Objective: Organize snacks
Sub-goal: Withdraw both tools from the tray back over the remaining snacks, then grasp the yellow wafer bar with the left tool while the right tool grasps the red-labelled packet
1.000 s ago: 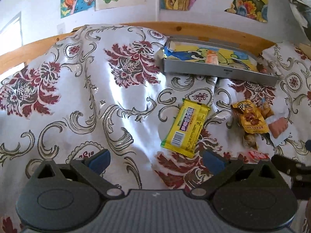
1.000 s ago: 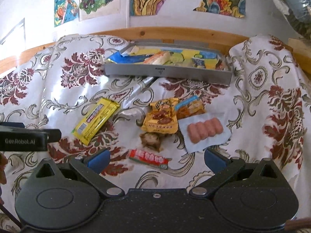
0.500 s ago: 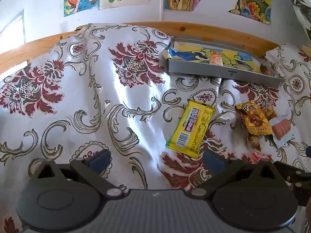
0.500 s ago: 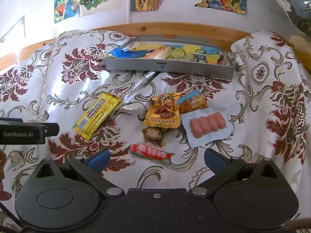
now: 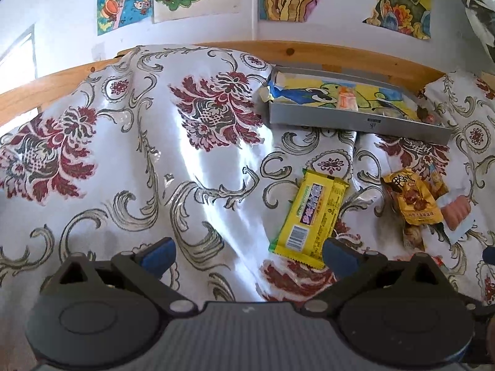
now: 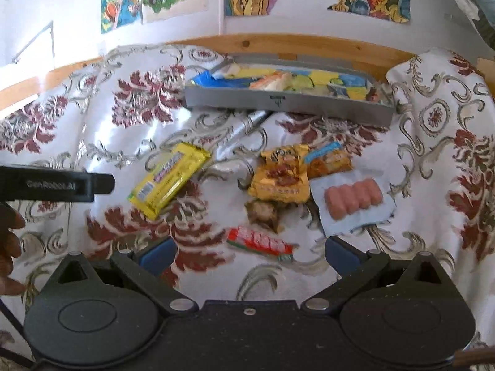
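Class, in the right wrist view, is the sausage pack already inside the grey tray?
No, the sausage pack lies on the cloth, apart from the grey tray.

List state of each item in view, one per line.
left gripper: open, empty
right gripper: open, empty
gray tray: holding snacks
yellow bar: flat on cloth, outside tray
sausage pack: flat, sealed
red candy strip: flat, nearest right gripper

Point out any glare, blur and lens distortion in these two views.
Left wrist view: a bright sheen runs down the glossy cloth; the wooden rail bows from the fisheye; corners go dark. Right wrist view: the yellow bar and red packet look smeared, the grey tray curves, and the cloth glares near the middle.
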### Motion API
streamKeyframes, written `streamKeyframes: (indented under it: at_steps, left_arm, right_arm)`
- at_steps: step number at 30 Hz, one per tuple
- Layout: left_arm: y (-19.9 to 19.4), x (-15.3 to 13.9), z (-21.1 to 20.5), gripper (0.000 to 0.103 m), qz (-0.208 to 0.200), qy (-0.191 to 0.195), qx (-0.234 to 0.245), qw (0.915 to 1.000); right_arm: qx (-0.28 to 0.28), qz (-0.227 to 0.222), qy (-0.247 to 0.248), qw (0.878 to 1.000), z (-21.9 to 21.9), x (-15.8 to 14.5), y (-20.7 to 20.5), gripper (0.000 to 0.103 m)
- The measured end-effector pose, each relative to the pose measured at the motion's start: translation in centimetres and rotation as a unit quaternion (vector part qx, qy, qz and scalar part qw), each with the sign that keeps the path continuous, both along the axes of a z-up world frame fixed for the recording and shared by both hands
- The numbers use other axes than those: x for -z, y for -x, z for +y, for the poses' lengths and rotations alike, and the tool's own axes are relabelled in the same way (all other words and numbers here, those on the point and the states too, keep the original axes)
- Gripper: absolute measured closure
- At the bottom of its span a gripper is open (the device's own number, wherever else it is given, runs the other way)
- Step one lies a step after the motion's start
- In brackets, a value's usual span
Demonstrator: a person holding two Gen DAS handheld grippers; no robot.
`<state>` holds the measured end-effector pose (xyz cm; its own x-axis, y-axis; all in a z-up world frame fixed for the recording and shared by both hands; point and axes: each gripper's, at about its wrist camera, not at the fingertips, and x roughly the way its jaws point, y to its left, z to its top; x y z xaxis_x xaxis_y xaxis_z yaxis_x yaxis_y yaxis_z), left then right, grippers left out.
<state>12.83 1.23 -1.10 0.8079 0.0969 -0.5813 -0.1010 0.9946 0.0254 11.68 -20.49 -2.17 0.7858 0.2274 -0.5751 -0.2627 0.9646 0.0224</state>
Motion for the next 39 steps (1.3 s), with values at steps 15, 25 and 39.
streamKeyframes:
  at_steps: [15, 25, 39]
  left_arm:
    - [-3.8, -0.2, 0.2, 0.0, -0.015, 0.042, 0.074, 0.9963]
    - [-6.2, 1.1, -0.6, 0.001, 0.012, 0.025, 0.137, 0.9902]
    - [-8.1, 2.6, -1.6, 0.001, 0.025, 0.001, 0.179, 0.9835]
  right_arm:
    - [0.007, -0.003, -0.031, 0.999, -0.4, 0.2, -3.7, 0.001]
    - [0.005, 0.043, -0.069, 0.997, -0.5, 1.7, -6.7, 0.011]
    - [0.01, 0.064, -0.072, 0.995, -1.2, 2.9, -8.7, 0.015]
